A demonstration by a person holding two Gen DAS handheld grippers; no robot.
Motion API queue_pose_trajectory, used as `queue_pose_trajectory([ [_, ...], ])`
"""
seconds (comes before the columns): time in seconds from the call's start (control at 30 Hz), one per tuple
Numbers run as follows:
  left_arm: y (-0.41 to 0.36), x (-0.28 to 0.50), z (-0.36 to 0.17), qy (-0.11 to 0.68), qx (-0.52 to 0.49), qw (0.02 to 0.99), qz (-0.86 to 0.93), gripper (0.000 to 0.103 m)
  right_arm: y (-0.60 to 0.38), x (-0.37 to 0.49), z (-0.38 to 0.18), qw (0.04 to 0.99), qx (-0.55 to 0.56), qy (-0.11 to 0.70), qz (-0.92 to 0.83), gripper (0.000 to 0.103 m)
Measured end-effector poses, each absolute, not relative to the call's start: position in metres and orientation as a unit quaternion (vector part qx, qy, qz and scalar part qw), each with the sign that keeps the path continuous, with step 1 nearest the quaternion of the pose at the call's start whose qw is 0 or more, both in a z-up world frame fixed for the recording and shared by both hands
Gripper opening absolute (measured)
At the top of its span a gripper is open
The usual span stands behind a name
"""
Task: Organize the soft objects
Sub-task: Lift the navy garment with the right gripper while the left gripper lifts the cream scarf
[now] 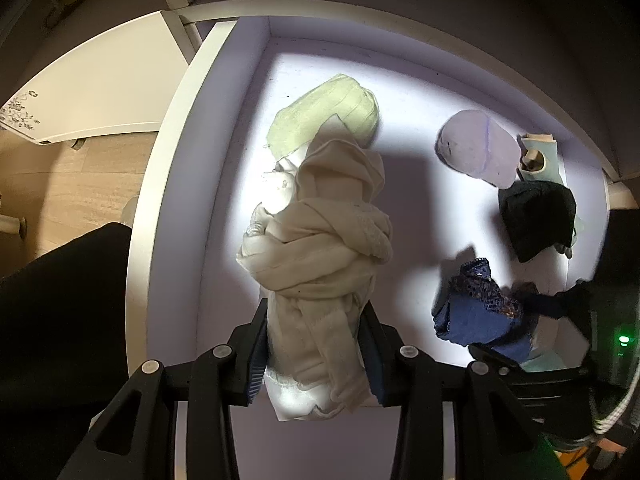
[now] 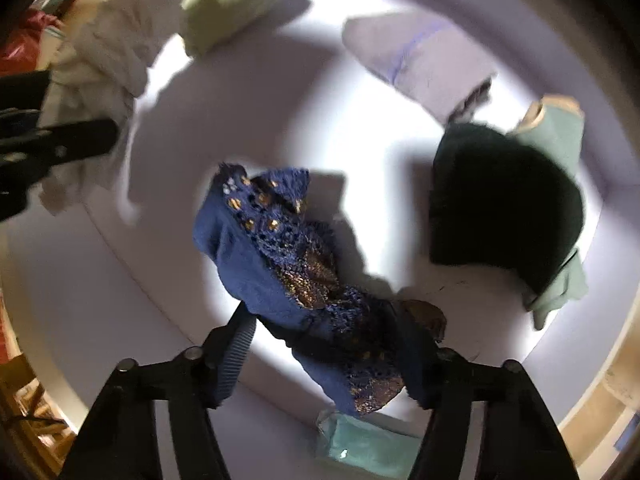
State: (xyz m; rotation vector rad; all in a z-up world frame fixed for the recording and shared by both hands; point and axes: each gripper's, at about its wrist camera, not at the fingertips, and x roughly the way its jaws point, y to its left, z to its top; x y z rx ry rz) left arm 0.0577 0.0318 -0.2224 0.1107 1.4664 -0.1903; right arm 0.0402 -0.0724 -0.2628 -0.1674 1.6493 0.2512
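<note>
My left gripper [image 1: 314,344] is shut on a cream knotted cloth bundle [image 1: 320,248] and holds it over the white drawer floor [image 1: 416,200]. A pale green folded cloth [image 1: 324,114] lies behind it. My right gripper [image 2: 328,348] holds a blue lace garment [image 2: 280,248] between its jaws, though the left jaw stands a little off the fabric. The blue garment also shows in the left wrist view [image 1: 480,308]. The cream bundle [image 2: 100,64] and green cloth [image 2: 236,4] show at the upper left of the right wrist view.
A lilac rolled cloth [image 1: 476,148], a black garment [image 1: 536,216] and a mint cloth [image 2: 560,140] lie at the drawer's right side. Another mint piece [image 2: 360,440] lies under my right gripper. The drawer's white wall [image 1: 176,152] runs along the left.
</note>
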Motion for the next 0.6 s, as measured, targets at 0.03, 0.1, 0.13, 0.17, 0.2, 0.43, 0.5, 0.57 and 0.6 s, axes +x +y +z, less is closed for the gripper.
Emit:
queue_pose_trajectory([
  [0.03,0.031,0.057,-0.221,0.667,0.050,0.738,-0.088,0.040,-0.073,0.041,-0.266,0.665,-0.069,0.736,0.106,0.064],
  [0.1,0.032,0.056,-0.218,0.666,0.049,0.739,-0.092,0.040,-0.081,0.039,-0.268,0.666,-0.060,0.738,0.095,0.061],
  [0.13,0.032,0.055,-0.216,0.665,0.046,0.740,-0.094,0.040,-0.083,0.039,-0.267,0.667,-0.052,0.738,0.091,0.057],
  [0.17,0.032,0.054,-0.213,0.663,0.042,0.741,-0.097,0.040,-0.090,0.040,-0.265,0.666,-0.036,0.741,0.082,0.051],
  [0.2,0.033,0.055,-0.213,0.663,0.039,0.741,-0.099,0.040,-0.096,0.041,-0.265,0.665,-0.017,0.743,0.070,0.049],
  [0.43,0.036,0.046,-0.188,0.650,0.027,0.751,-0.119,0.040,-0.146,0.039,-0.270,0.636,0.175,0.751,0.003,0.052],
  [0.5,0.035,0.044,-0.177,0.642,0.026,0.756,-0.127,0.040,-0.139,0.041,-0.269,0.642,0.157,0.751,0.007,0.059],
  [0.57,0.032,0.041,-0.164,0.634,0.029,0.761,-0.137,0.040,-0.134,0.033,-0.270,0.646,0.130,0.752,0.011,0.060],
  [0.6,0.029,0.042,-0.158,0.630,0.032,0.763,-0.143,0.040,-0.132,0.033,-0.270,0.647,0.120,0.753,0.012,0.059],
])
